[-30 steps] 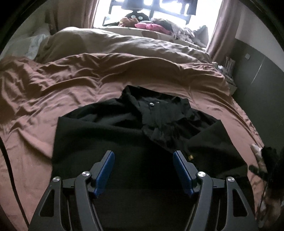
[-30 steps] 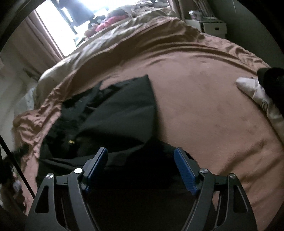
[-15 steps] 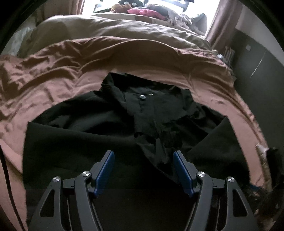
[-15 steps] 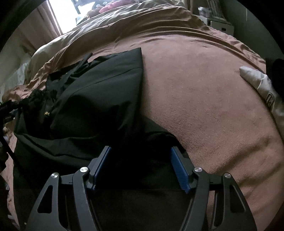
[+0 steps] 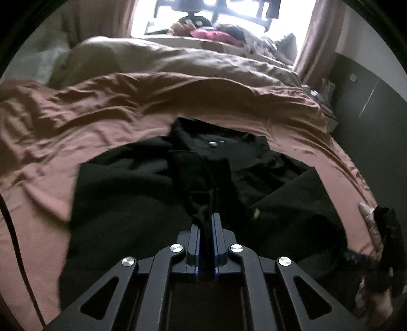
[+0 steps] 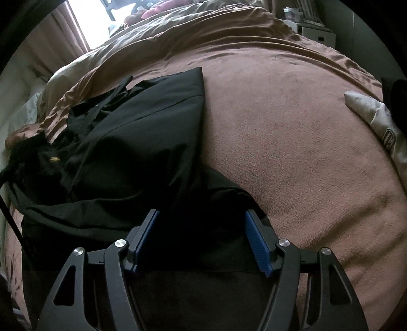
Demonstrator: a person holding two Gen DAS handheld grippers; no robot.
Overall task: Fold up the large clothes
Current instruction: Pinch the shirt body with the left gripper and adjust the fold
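Your left gripper (image 5: 206,216) has just been closing, and its blue pads now stand pressed almost together on a raised ridge of the black garment (image 5: 142,203). The cloth runs up between the pads in a dark fold that leads away toward the far collar, where a small silver snap (image 5: 212,144) shows.

The black garment lies spread on the brown bedspread (image 5: 76,122), near the close edge of the bed, its collar toward the far side and its body toward you. On the right, a flat panel of it is laid over the middle.

Your right gripper (image 6: 202,229) is spread wide, low over the near right part of the black garment (image 6: 142,142). Dark cloth lies between its blue pads, but they do not press on it. Just right of the right finger the brown bedspread (image 6: 292,142) is bare.

At the far right of the bed lies a pale folded cloth (image 6: 376,114) with something dark beside it. Beyond the brown cover sits a beige duvet (image 5: 178,61), and behind that a bright window (image 5: 203,17).
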